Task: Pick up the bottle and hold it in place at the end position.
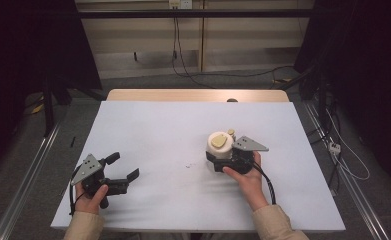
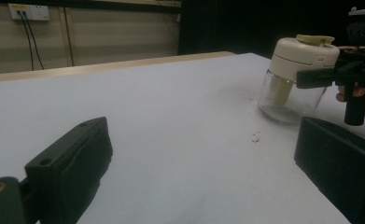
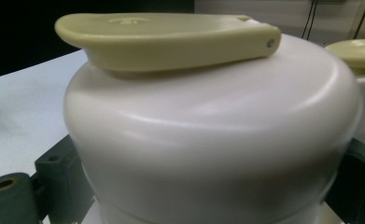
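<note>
Jar (image 1: 218, 151) with a clear glass body and a cream plastic top stands upright on the white table (image 1: 183, 130), right of centre and toward the person's side. A flat olive-yellow lid flap (image 3: 166, 39) lies across the top, and a small olive-yellow knob (image 1: 230, 133) sits just beside it at the far edge. Through the glass in the left gripper view a pale yellow tube (image 2: 280, 91) hangs down inside; whether anything else is in the jar cannot be told.

The right gripper (image 1: 231, 156), held in the person's right hand (image 1: 246, 176), has its two black jaws on either side of the cream top, pressed against it. A grey three-cornered plate (image 1: 249, 144) sits on top of this gripper.

The left gripper (image 1: 123, 167) rests low over the table near the front left, well apart from the jar, held in the left hand (image 1: 90, 199). Its jaws are spread wide with nothing between them.

A few small dark specks (image 2: 255, 138) mark the table near the jar's base.
</note>
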The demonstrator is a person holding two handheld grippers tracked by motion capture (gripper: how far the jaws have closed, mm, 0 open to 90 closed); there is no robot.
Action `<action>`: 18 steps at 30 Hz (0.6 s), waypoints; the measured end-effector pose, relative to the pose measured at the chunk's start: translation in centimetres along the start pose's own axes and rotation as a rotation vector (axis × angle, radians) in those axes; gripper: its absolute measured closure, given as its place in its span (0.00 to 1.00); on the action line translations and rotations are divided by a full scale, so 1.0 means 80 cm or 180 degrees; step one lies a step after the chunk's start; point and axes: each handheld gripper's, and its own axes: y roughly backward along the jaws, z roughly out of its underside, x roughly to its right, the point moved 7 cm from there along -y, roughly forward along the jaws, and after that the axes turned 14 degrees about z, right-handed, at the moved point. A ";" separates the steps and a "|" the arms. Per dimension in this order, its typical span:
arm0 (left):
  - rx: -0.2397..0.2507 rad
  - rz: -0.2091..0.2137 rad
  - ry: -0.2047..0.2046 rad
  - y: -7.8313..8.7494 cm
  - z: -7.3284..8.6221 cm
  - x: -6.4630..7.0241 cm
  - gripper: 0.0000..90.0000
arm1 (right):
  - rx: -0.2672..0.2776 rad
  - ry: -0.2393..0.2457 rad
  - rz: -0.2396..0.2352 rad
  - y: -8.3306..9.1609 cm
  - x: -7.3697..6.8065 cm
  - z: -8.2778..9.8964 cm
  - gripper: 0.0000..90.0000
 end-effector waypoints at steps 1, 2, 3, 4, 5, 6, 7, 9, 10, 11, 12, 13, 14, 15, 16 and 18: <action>-0.0004 0.0003 -0.0005 0.000 0.000 0.000 0.04 | 0.0013 0.0015 0.0019 0.000 0.001 -0.001 0.07; -0.0005 0.0002 -0.0004 0.000 0.000 -0.001 0.04 | 0.0012 0.0011 0.0022 0.000 0.002 -0.001 0.07; -0.0006 0.0001 -0.0003 0.000 0.000 -0.001 0.04 | 0.0013 0.0002 0.0021 0.001 0.002 -0.002 0.07; -0.0003 0.0002 -0.0001 0.000 0.000 -0.001 0.04 | 0.0026 0.0007 0.0009 0.001 0.002 -0.003 0.07; -0.0003 0.0004 -0.0001 0.000 0.000 -0.001 0.04 | 0.0034 0.0013 0.0010 0.002 0.002 -0.005 0.07; -0.0001 0.0004 -0.0001 0.000 0.000 0.000 0.04 | 0.0040 0.0017 0.0016 0.002 0.001 -0.006 0.07; -0.0006 0.0004 -0.0005 0.000 0.000 0.000 0.04 | 0.0049 0.0011 0.0017 0.001 0.001 -0.007 0.07; -0.0001 0.0008 -0.0003 -0.001 0.000 0.000 0.04 | 0.0055 -0.0003 0.0024 -0.001 0.000 -0.009 0.07; 0.0000 0.0010 -0.0003 -0.001 0.000 0.000 0.04 | 0.0064 -0.0009 0.0025 -0.003 0.000 -0.010 0.07; -0.0003 0.0012 -0.0004 -0.001 0.000 0.000 0.04 | 0.0067 -0.0007 0.0015 -0.004 -0.001 -0.011 0.07; -0.0005 0.0014 -0.0005 -0.001 0.000 0.000 0.04 | 0.0069 -0.0004 0.0014 -0.005 -0.002 -0.012 0.07; -0.0007 0.0015 -0.0006 -0.001 0.000 0.000 0.04 | 0.0091 0.0008 0.0011 -0.007 -0.003 -0.013 0.07; -0.0007 0.0019 -0.0011 -0.001 0.000 0.000 0.04 | 0.0094 0.0003 0.0013 -0.007 -0.004 -0.013 0.07; -0.0007 0.0021 -0.0011 -0.001 0.000 0.000 0.04 | 0.0093 -0.0003 0.0016 -0.008 -0.005 -0.014 0.07; 0.0001 0.0016 -0.0006 -0.001 0.000 0.000 0.04 | 0.0101 -0.0013 0.0019 -0.009 -0.006 -0.015 0.07; 0.0011 0.0014 -0.0001 -0.001 -0.001 0.000 0.04 | 0.0104 -0.0003 0.0021 -0.011 -0.006 -0.016 0.07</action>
